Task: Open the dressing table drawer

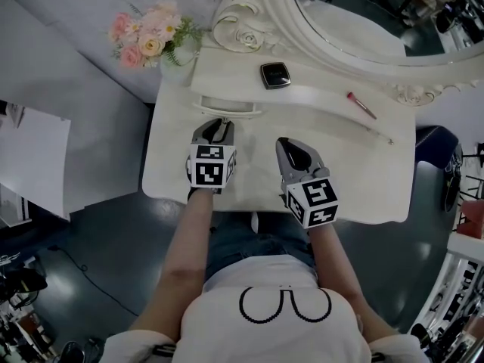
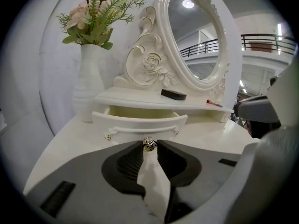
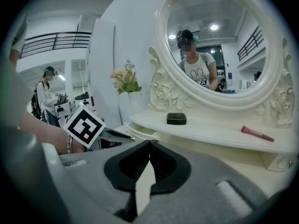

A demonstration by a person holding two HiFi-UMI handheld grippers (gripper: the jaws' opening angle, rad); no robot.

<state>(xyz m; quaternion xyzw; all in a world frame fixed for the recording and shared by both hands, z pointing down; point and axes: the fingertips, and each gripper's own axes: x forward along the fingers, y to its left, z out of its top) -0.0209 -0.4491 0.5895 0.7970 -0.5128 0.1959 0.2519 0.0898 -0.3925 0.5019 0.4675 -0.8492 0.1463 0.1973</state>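
The white dressing table (image 1: 355, 187) has a small curved drawer (image 2: 140, 123) under its raised shelf, and the drawer stands pulled out a little, showing its pale inside. My left gripper (image 2: 149, 147) is shut on the drawer's small gold knob (image 2: 149, 143), pinched between the black pads. From the head view, the left gripper (image 1: 218, 125) reaches the drawer front (image 1: 227, 110). My right gripper (image 1: 290, 144) hovers over the tabletop to the right, apart from the drawer. Seen in its own view, the right gripper (image 3: 149, 143) has its tips together and holds nothing.
A white vase of pink flowers (image 1: 155, 40) stands at the table's back left. On the shelf lie a black compact (image 1: 274, 75) and a red stick (image 1: 361, 105). The oval mirror (image 1: 355, 21) rises behind. A person (image 3: 46, 97) stands far off.
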